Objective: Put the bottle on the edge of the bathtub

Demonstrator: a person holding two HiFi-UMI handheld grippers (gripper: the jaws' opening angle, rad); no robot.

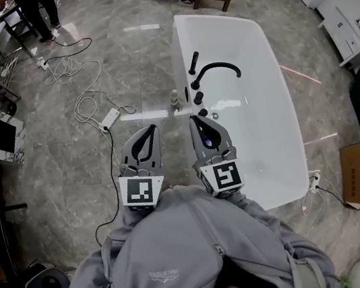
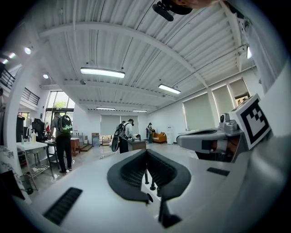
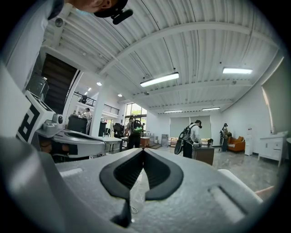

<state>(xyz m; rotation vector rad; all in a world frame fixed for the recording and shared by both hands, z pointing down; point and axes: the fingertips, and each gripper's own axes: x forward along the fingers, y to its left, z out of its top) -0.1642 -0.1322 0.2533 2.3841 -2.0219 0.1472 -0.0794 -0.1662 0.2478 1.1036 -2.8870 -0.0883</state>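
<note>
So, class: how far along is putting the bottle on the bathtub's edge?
Nothing looks done: the bottle seems to stand on the floor beside the bathtub. In hand: nothing; left gripper and right gripper hover with jaws shut, empty. Left: grasp, lift, place.

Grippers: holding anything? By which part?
Nothing is held. The left gripper and right gripper are both shut and empty; the bottle stands apart from them.

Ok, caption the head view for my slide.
Person in a grey hoodie holds the left gripper and right gripper level, both shut, before a white bathtub with black faucet.
</note>
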